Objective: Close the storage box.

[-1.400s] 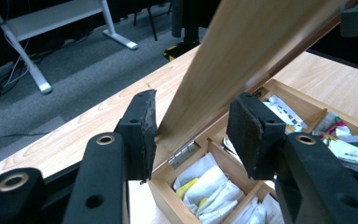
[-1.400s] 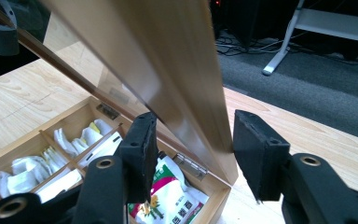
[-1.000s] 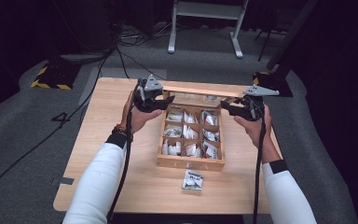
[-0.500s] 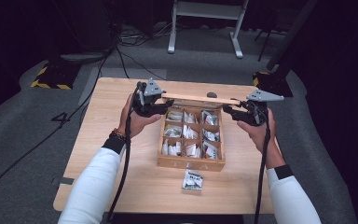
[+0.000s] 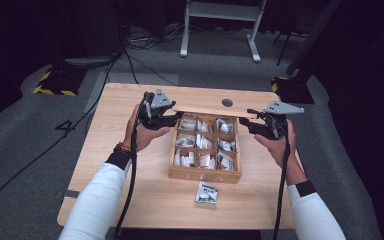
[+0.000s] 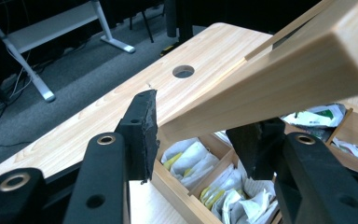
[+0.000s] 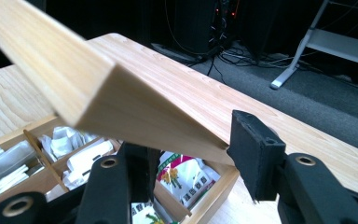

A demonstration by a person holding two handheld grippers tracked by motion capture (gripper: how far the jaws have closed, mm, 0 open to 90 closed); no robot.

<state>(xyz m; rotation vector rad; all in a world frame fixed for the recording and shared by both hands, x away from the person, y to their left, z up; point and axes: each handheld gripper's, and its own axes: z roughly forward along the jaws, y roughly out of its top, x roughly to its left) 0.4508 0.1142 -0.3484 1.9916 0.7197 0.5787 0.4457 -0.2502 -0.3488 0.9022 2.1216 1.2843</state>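
High view: the left tongs and right tongs each pinch one end of a wooden lid held over the far edge of the box on the counter. Left gripper view: the lid's corner sits gripped between the jaws. Right gripper view: the lid is clamped likewise, tea packets just below.

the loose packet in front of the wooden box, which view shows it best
The high view: the loose packet lies whole on the table, just in front of the wooden box. The two gripper views look at the raised lid and compartments instead.
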